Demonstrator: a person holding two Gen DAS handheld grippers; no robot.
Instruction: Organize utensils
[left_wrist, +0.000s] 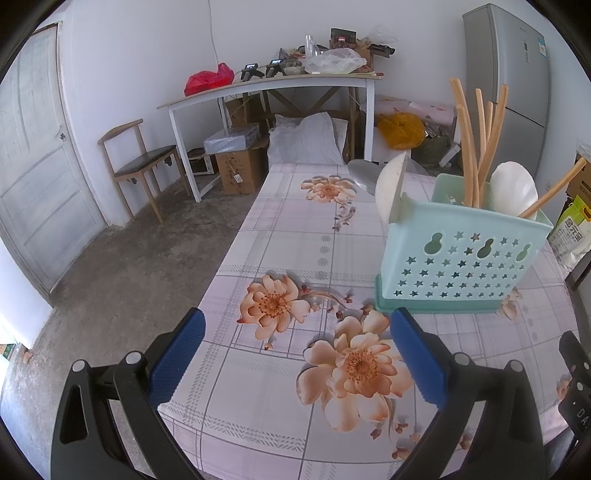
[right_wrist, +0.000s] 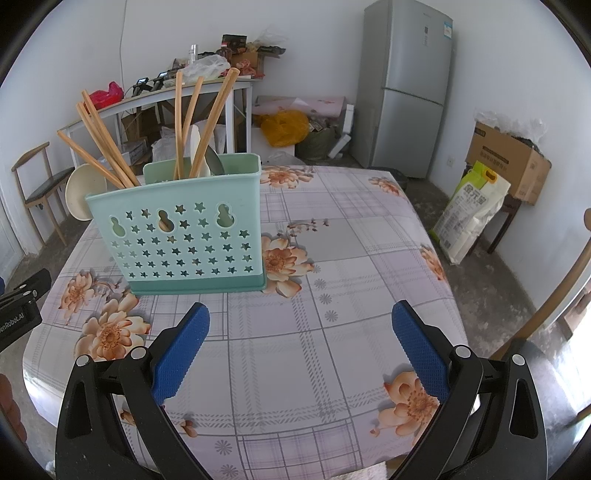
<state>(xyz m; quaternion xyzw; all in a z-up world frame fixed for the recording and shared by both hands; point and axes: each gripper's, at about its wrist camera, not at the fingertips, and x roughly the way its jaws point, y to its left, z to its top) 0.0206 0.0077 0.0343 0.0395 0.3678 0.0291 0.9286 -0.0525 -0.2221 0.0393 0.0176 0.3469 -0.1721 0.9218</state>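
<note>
The utensil holder (right_wrist: 192, 236), a pale green perforated caddy, stands upright on the floral-cloth surface (right_wrist: 332, 258). It contains wooden chopsticks (right_wrist: 107, 147) leaning at several angles and white spoons (left_wrist: 513, 188); a metal spoon (right_wrist: 214, 160) appears to sit in the rear compartment, though it is largely hidden.

Left gripper (left_wrist: 297, 330): jaws apart, nothing between them. The holder is ahead and to the right, near the right jaw tip.

Right gripper (right_wrist: 301, 321): jaws apart, nothing between them. The holder is ahead and to the left, beyond the left jaw tip.
</note>
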